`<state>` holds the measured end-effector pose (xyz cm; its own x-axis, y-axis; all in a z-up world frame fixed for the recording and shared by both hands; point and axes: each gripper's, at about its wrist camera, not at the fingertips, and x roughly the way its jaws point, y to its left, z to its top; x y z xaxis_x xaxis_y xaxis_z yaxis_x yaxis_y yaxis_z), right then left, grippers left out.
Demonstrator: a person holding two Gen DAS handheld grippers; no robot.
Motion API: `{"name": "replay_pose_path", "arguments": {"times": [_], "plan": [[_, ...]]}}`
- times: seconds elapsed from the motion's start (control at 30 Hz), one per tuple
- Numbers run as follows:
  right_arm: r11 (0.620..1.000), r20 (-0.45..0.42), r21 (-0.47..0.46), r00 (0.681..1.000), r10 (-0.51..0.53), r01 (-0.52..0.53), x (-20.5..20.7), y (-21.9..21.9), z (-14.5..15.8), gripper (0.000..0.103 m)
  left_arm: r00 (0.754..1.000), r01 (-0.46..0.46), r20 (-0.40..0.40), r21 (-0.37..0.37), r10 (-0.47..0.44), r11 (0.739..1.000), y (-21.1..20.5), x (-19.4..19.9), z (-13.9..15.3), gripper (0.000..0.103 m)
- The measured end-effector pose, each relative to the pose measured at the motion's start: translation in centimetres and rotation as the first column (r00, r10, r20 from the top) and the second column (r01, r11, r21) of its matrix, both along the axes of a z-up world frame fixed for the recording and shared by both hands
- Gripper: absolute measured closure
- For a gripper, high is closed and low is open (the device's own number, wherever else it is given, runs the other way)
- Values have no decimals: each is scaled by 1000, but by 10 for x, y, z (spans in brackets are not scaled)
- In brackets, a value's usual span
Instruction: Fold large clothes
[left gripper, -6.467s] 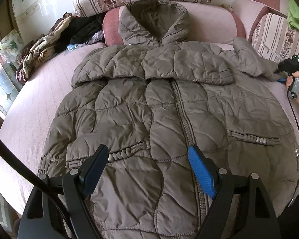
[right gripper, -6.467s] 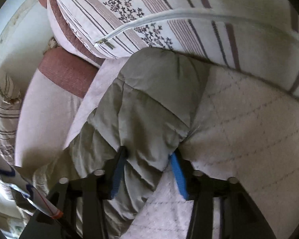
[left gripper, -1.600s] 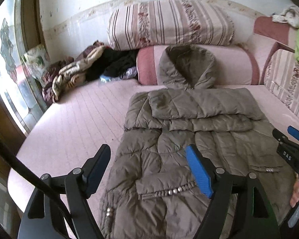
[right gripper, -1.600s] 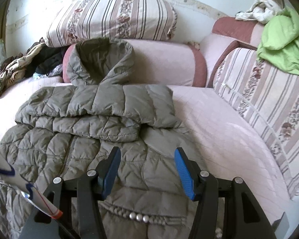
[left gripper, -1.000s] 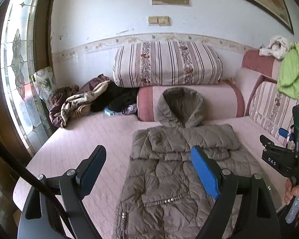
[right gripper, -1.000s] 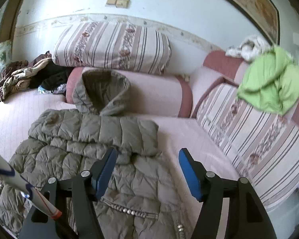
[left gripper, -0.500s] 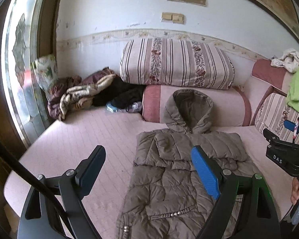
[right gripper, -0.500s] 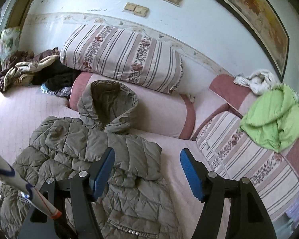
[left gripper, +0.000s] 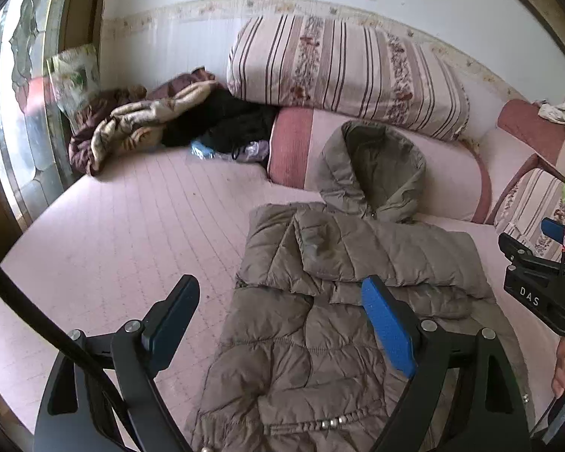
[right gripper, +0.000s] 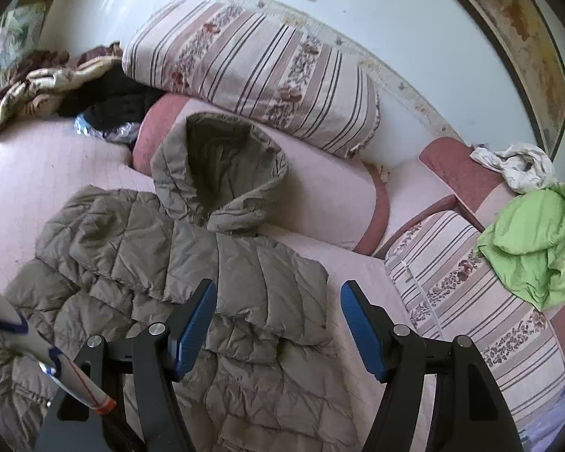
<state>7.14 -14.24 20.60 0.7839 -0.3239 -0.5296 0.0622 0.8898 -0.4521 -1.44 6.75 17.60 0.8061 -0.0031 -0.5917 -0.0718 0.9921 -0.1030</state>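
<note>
item: we hold left gripper (left gripper: 282, 324) and right gripper (right gripper: 278, 324) spread, empty, above olive puffer jacket (left gripper: 342, 301) at lower centre, sleeves folded across chest.

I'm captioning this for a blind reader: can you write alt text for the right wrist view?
An olive puffer coat lies on a pink bed, sleeves folded across its chest, hood against a bolster. The open right gripper hovers above it, holding nothing.

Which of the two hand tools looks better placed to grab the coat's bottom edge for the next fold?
Probably the left tool: open, it hangs over the coat lower body, near the hem. The right tool, also open, sits over the coat's side edge and bare bed.
</note>
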Motion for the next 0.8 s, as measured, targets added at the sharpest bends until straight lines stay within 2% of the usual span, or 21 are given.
{"name": "replay_pose_path", "arguments": {"times": [0.23, 0.3, 0.4, 0.5, 0.63, 0.8], "plan": [[999, -35, -33, 999, -22, 20, 41, 2, -19, 31, 999, -8, -48, 20, 9, 1000, 3, 36, -38, 16], [999, -50, -22, 998, -31, 30, 60, 2, -20, 31, 998, -15, -61, 24, 16, 1000, 8, 41, -49, 16], [998, -75, 29, 996, -48, 50, 95, -1, -19, 31, 996, -33, -76, 68, 38, 997, 13, 48, -67, 16], [989, -106, 129, 993, -56, 70, 133, -2, -14, 31, 994, -35, -98, 76, 43, 996, 20, 55, -79, 16], [944, -148, 313, 987, -61, 105, 195, 0, -9, 31, 992, -45, -114, 42, 49, 998, 31, 64, -83, 16], [833, -165, 544, 986, -13, 102, 266, 13, -6, 30, 992, -50, -118, 38, 54, 998, 36, 71, -85, 16]]}}
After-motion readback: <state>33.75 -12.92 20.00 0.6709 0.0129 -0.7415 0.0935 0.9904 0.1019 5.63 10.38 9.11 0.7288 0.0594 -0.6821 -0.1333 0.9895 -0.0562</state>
